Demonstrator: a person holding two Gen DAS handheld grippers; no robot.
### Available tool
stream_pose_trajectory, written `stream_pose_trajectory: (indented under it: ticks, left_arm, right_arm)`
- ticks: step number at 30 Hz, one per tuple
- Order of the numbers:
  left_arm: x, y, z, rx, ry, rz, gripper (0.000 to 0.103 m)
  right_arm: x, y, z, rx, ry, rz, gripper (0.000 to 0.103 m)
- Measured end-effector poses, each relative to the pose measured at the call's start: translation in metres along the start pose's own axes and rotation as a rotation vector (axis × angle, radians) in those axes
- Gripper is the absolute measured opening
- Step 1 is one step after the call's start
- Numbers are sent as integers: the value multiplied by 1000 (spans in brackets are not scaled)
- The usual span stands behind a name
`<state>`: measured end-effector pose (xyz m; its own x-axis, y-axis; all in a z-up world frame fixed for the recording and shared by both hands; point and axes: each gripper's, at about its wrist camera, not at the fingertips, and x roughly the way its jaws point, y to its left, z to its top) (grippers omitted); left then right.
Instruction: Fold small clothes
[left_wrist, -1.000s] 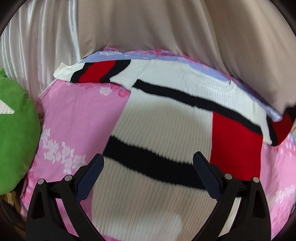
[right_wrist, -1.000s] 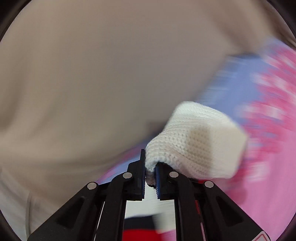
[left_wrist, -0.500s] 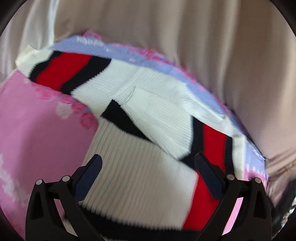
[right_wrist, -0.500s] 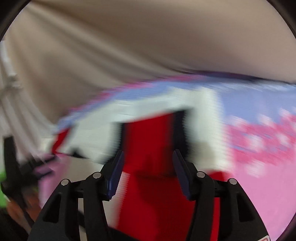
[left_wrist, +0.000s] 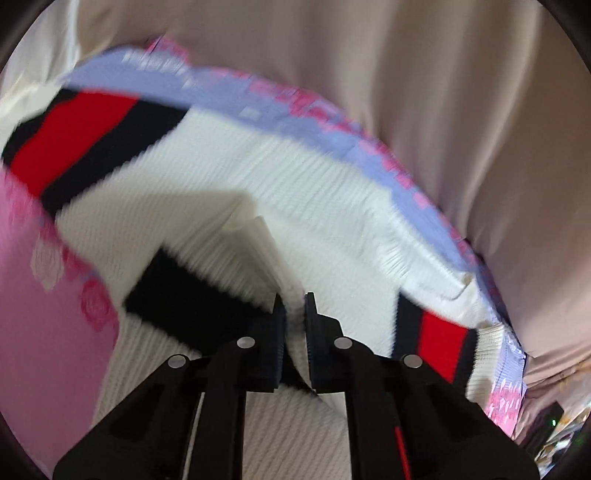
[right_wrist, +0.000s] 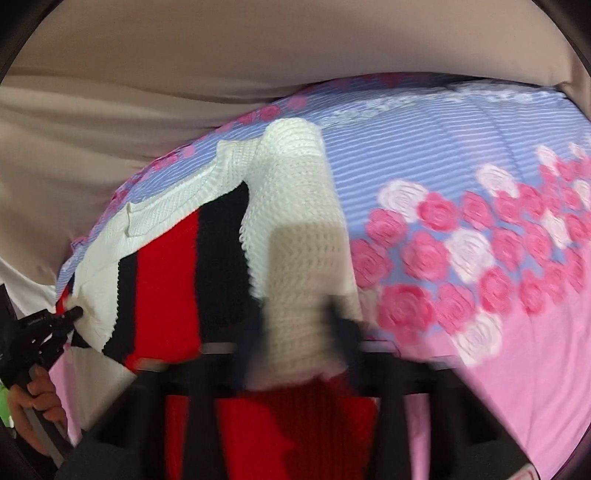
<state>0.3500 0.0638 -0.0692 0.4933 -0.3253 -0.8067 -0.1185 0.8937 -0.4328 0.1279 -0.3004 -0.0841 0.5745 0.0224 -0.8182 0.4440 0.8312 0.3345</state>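
The white ribbed sweater (left_wrist: 303, 206), banded red and black, lies rumpled, left claw (left_wrist: 294, 314) pinching a fold, right claw (right_wrist: 295, 332) closing around its cuff.

Sweater (left_wrist: 332, 206): white knit, red and black stripes. Bedsheet (right_wrist: 461, 147): pink, lilac striped band, pink-white roses. Curtain (left_wrist: 424, 92): beige.
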Motion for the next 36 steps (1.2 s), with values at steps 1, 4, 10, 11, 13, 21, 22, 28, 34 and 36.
stream_pose_trajectory:
  ticks: [1,4,10,11,13,21,22,28,34,36]
  left_arm:
    - [-5,-8,5,19,-25,-23,9]
    - [-13,-19,8,72,-63,-29,9]
    - [22,-8,-16,95,11,42,9]
    - [20,-7,-18,102,0,39,9]
    - [17,-1,-18,101,9,36,11]
    - [-52,92,22,-66,-123,106,59]
    - [-60,118,34,-113,-151,147,65]
    - [-80,256,97,-450,-234,336,70]
    - [-69,303,119,-620,-273,330,30]
    - [-62,298,129,-599,-225,298,9]
  right_arm:
    - [-5,1,5,5,-19,15,12]
    - [-43,-11,17,47,-144,51,9]
    - [-12,-63,7,155,-60,-49,8]
    - [-15,-62,7,155,-70,-39,8]
    - [-21,-56,7,140,-81,-31,10]
    - [-86,6,-27,-45,-171,-143,43]
    - [-88,13,-34,-66,-163,-135,44]
    - [-91,71,-113,-178,-14,-54,45]
    - [-77,120,-160,-243,117,24,45]
    - [-78,128,-164,-262,122,32,45]
